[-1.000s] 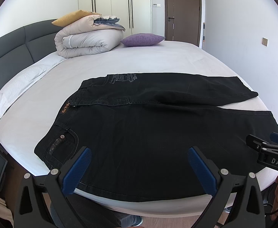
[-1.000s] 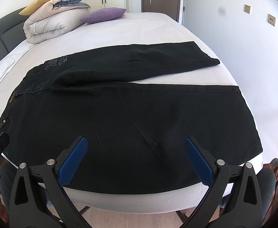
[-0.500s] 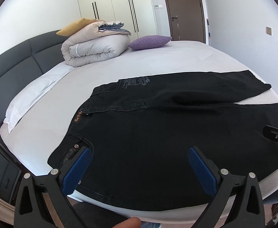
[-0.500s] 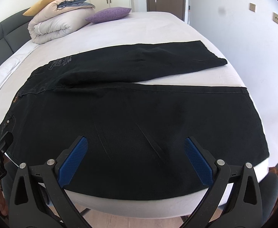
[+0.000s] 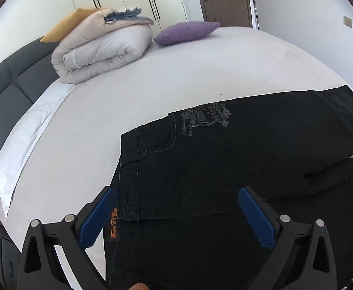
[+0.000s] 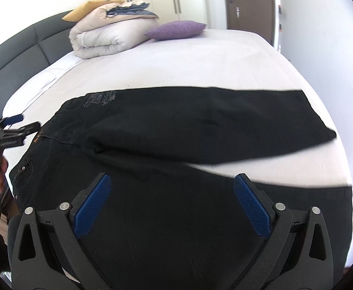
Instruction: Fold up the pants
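Black jeans (image 5: 224, 169) (image 6: 176, 133) lie spread flat on the white bed (image 5: 152, 91), waistband to the left, both legs running right. A grey print marks the far hip. My left gripper (image 5: 176, 215) hovers open over the waistband, its left pad beside the orange label (image 5: 113, 224). My right gripper (image 6: 172, 203) stands open above the near leg around the thigh, nothing between its fingers. In the right wrist view the left gripper (image 6: 19, 126) shows at the left edge by the waistband, held by a hand.
A rolled beige duvet (image 5: 101, 53) with folded clothes and a mustard cushion sits at the head of the bed, a purple pillow (image 5: 186, 32) beside it. Grey headboard (image 5: 12, 82) on the left. Wardrobes and a brown door (image 6: 249, 2) behind; wall at right.
Both grippers have moved forward over the bed and onto the jeans; the left one has shifted to the waistband, the right over the near leg. Both stay open.
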